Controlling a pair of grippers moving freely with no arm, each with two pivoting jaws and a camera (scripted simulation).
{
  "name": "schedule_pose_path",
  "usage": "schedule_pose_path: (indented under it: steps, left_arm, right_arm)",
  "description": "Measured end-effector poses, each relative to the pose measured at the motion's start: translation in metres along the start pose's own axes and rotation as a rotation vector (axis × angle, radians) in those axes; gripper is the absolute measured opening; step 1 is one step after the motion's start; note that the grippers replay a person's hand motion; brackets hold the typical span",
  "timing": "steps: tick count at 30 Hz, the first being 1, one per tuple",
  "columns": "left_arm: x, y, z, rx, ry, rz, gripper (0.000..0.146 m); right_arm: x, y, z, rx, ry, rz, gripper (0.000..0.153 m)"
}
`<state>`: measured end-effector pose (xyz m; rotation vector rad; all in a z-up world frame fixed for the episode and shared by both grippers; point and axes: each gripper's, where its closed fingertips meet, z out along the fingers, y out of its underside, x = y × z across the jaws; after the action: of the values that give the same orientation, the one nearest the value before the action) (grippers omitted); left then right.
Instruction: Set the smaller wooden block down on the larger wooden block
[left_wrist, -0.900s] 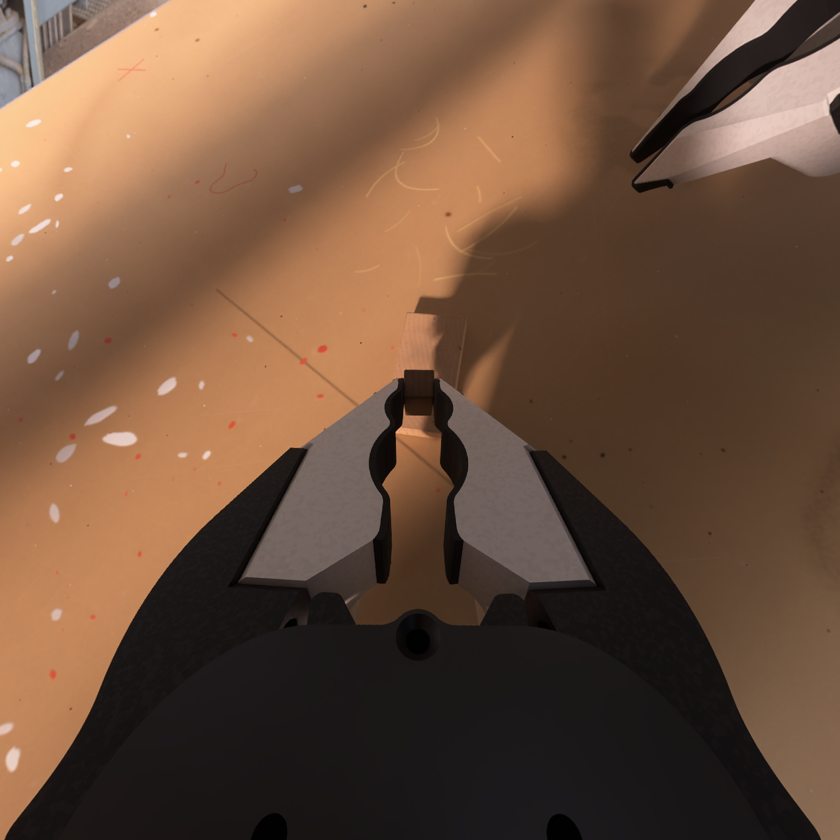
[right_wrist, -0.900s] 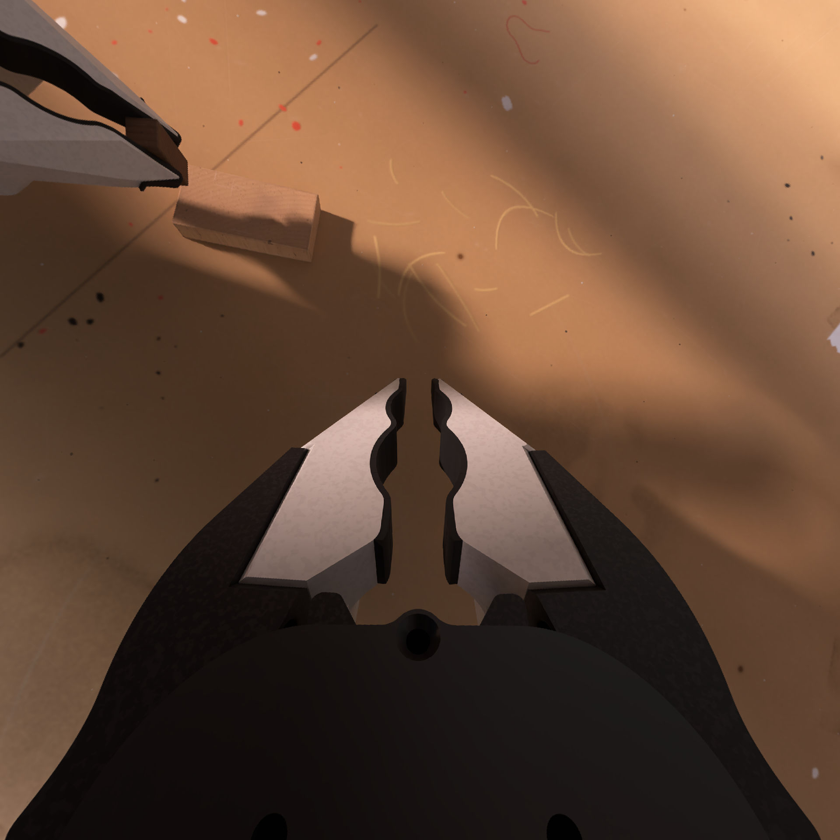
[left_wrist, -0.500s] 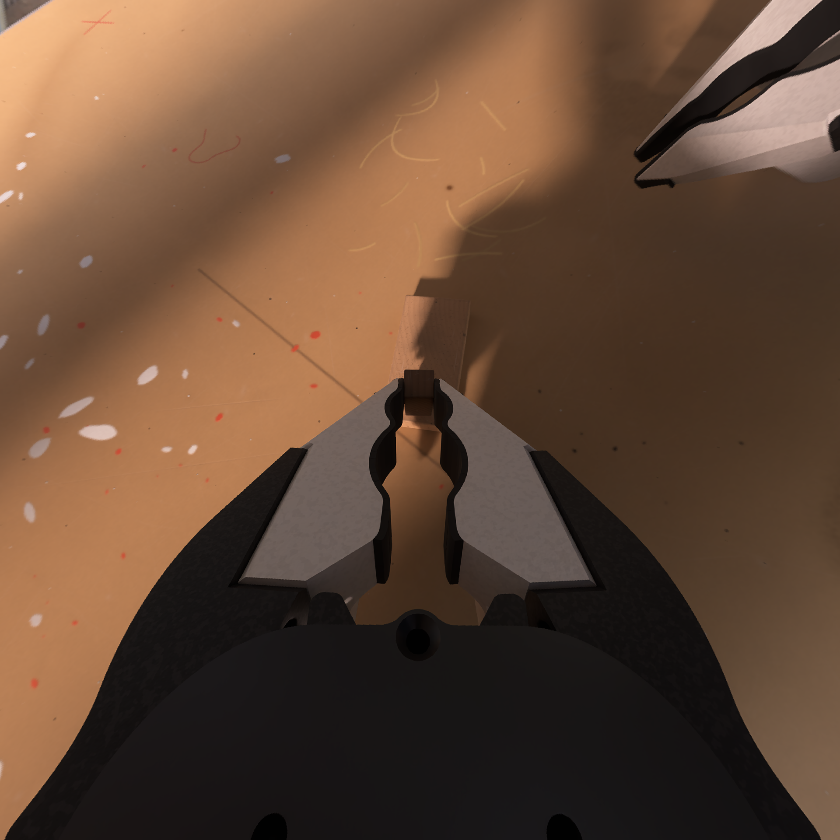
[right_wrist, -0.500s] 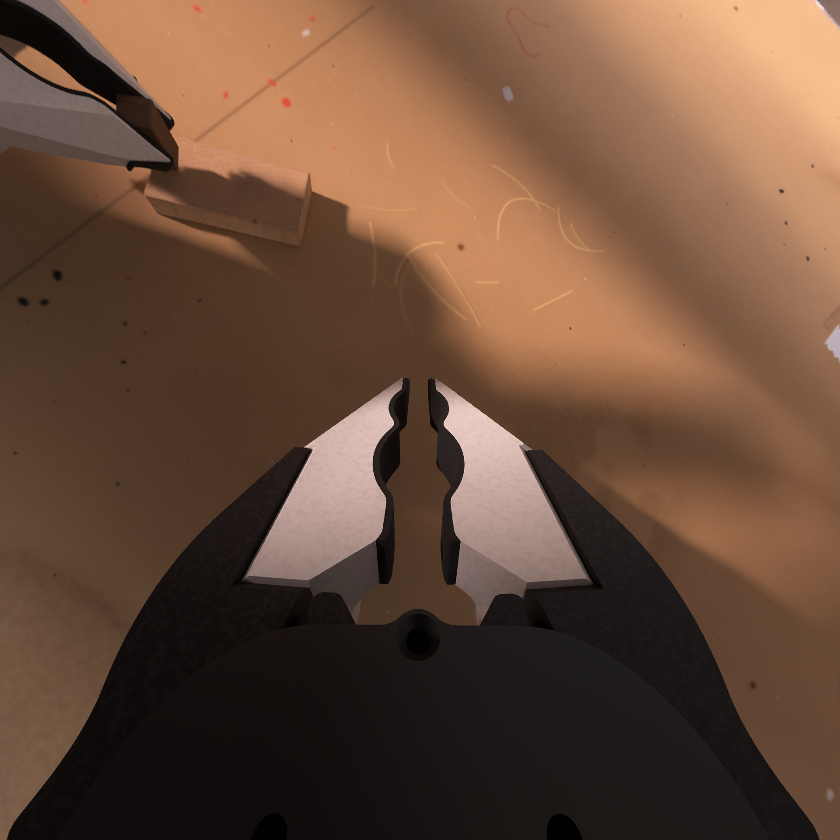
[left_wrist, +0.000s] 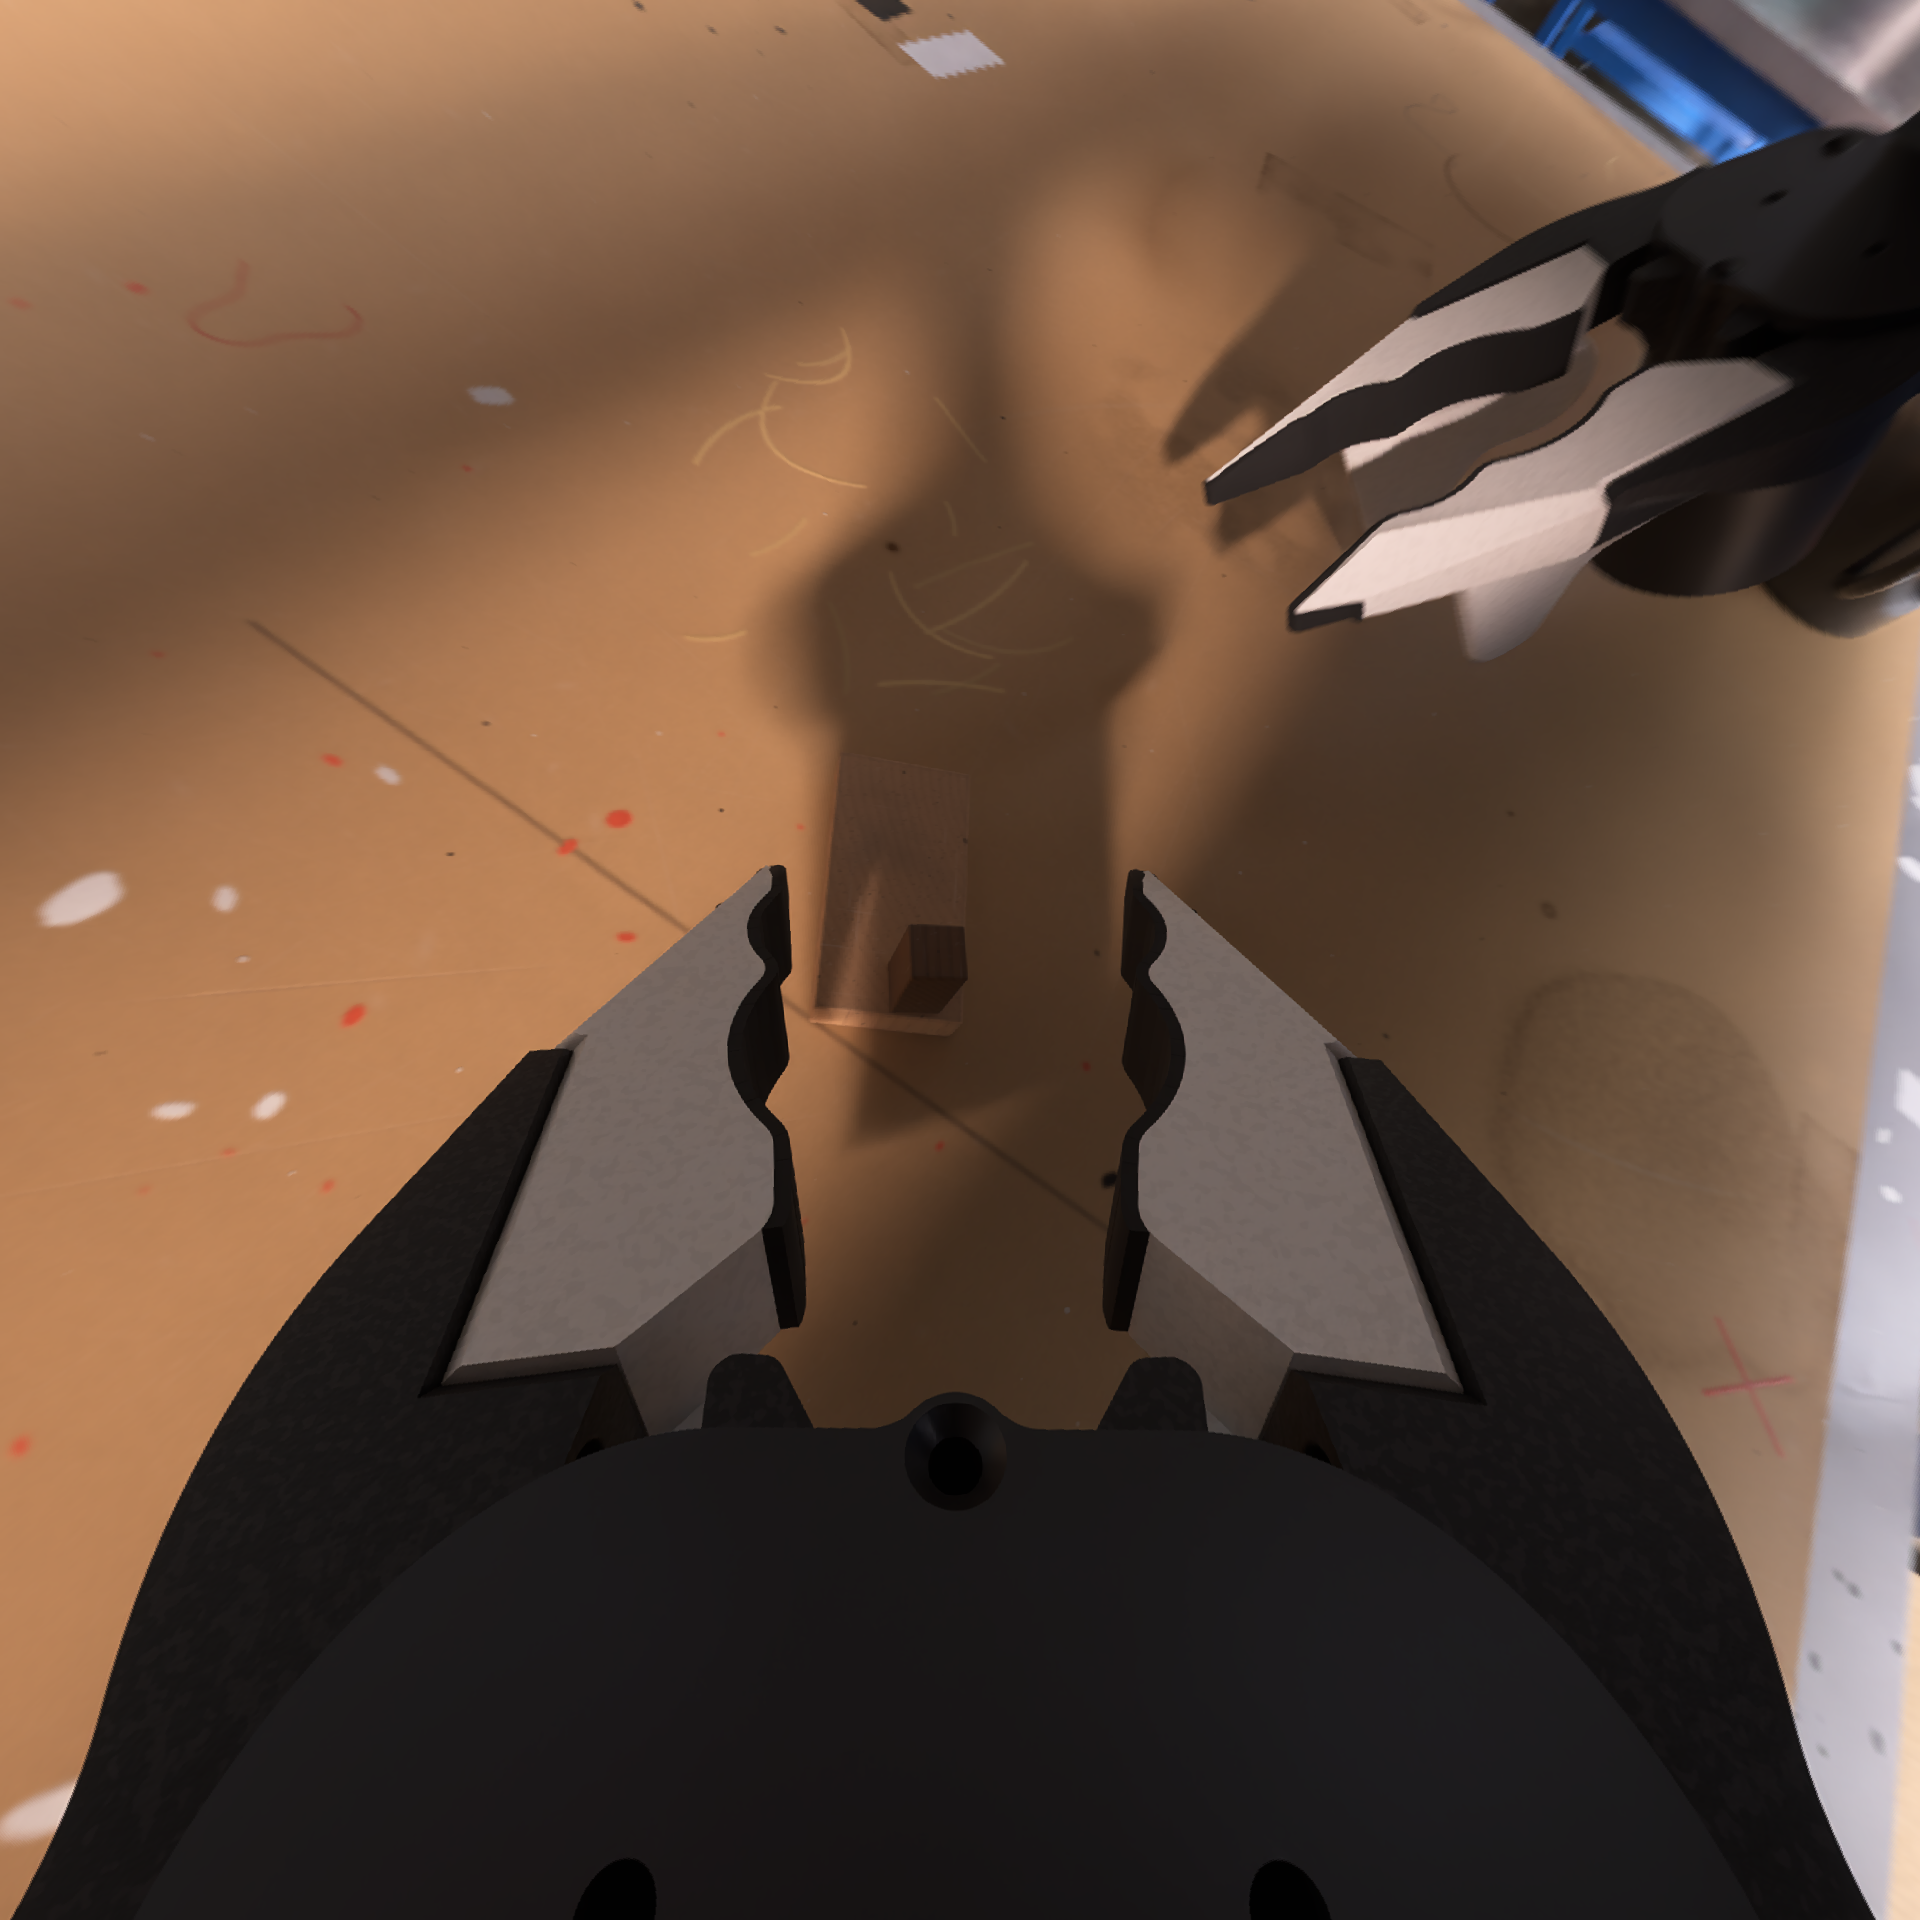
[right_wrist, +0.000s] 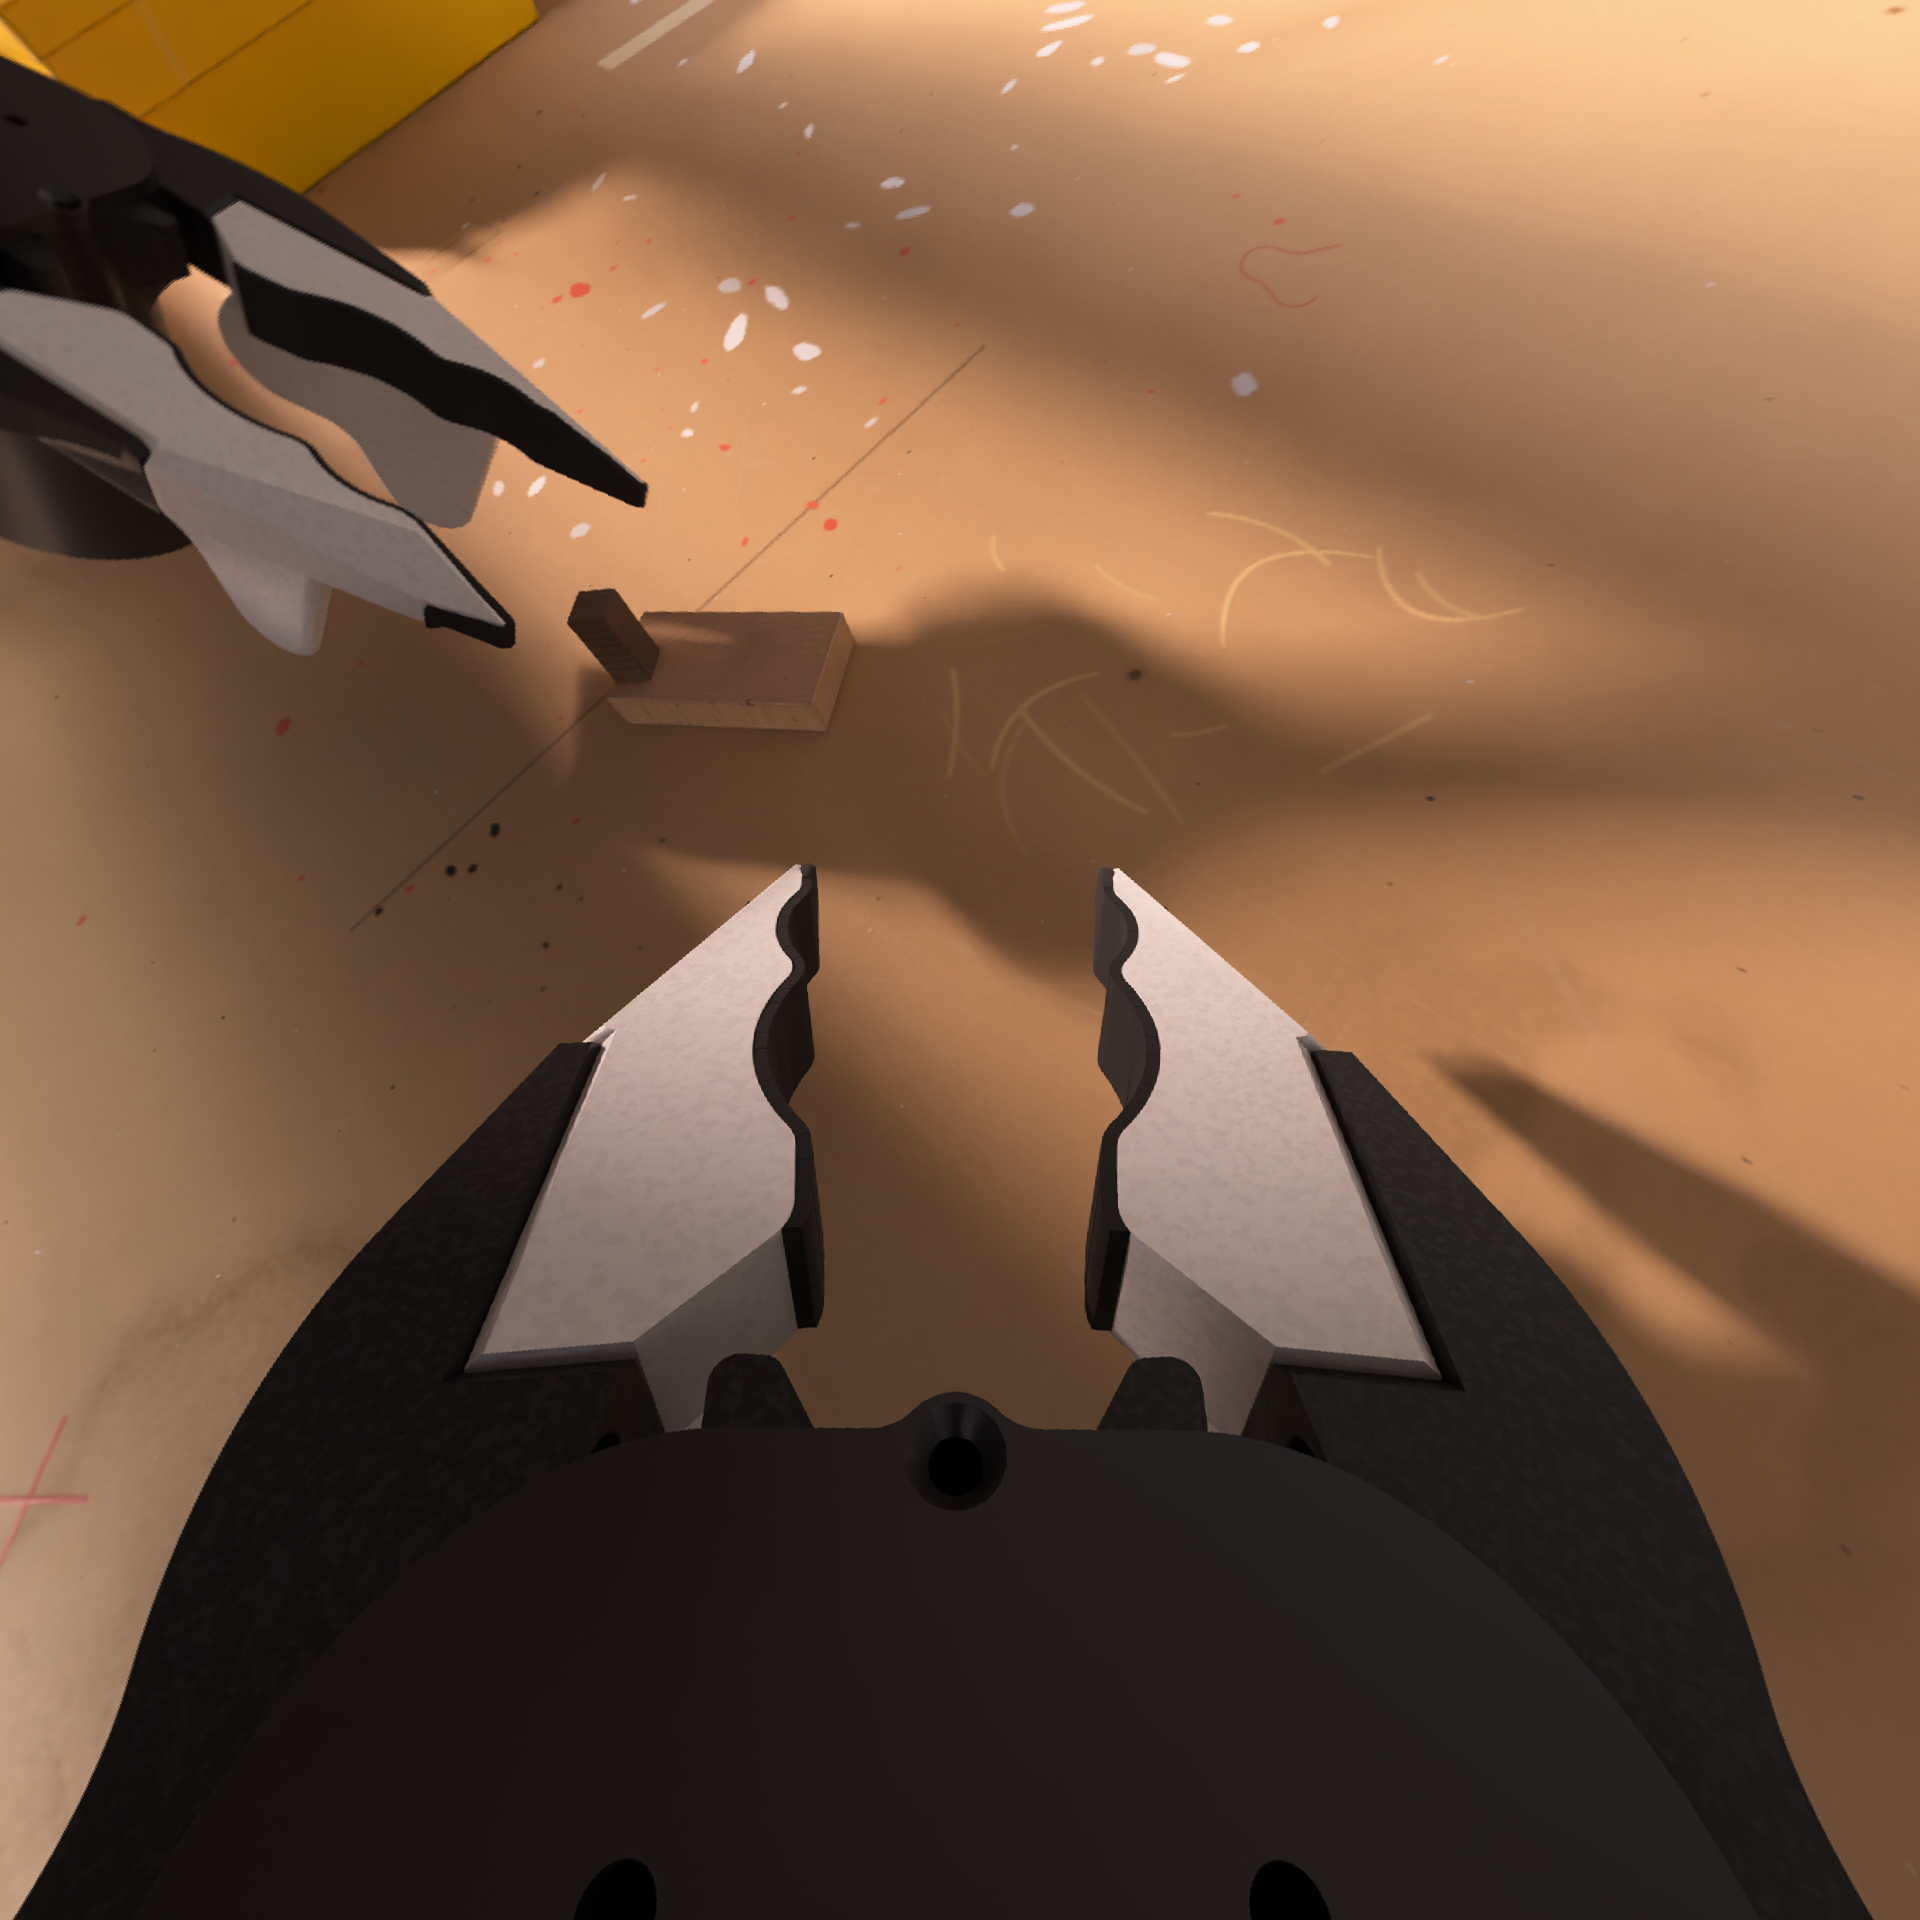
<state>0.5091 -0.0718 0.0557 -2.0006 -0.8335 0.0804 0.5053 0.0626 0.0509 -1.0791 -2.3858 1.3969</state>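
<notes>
The larger wooden block (left_wrist: 894, 873) lies flat on the brown table, in shadow just beyond my left gripper. The smaller, darker block (left_wrist: 928, 966) sits on its near end. In the right wrist view the smaller block (right_wrist: 613, 634) is tilted and overhangs the left end of the larger block (right_wrist: 758, 670). My left gripper (left_wrist: 956, 894) is open and empty, above and short of the blocks. It also shows in the right wrist view (right_wrist: 561, 561). My right gripper (right_wrist: 956, 883) is open and empty, well clear of the blocks. It also shows in the left wrist view (left_wrist: 1252, 556).
The table top (left_wrist: 416, 1143) has paint specks and scratches. Its edge (left_wrist: 1870, 1039) runs down the right of the left wrist view, with a blue frame (left_wrist: 1662, 62) beyond it. A yellow object (right_wrist: 260, 83) lies at the far left.
My left gripper has opened, let go of the smaller block and drawn back. The smaller block now rests on the larger one. My right gripper has opened wider and drawn back too.
</notes>
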Motion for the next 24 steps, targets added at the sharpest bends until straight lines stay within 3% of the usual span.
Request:
schedule_pose_path:
  steps: [9,15,19,24]
  left_arm:
    - [-0.004,0.0,0.013,-0.013,0.026,0.011,0.061]
    - [-0.002,0.002,0.014,-0.047,0.001,0.028,0.063]
    - [0.004,0.003,0.015,-0.081,0.011,-0.008,0.054]
    - [0.005,0.005,0.018,-0.127,-0.07,0.072,0.048]
  right_arm:
    - [0.005,0.012,0.021,-0.056,0.105,-0.118,0.064]
    - [-0.003,0.016,0.016,-0.124,0.104,0.0,0.062]
    - [-0.004,0.019,0.009,-0.199,0.132,0.101,0.06]
    - [-0.006,0.022,0.005,-0.258,0.139,0.106,0.06]
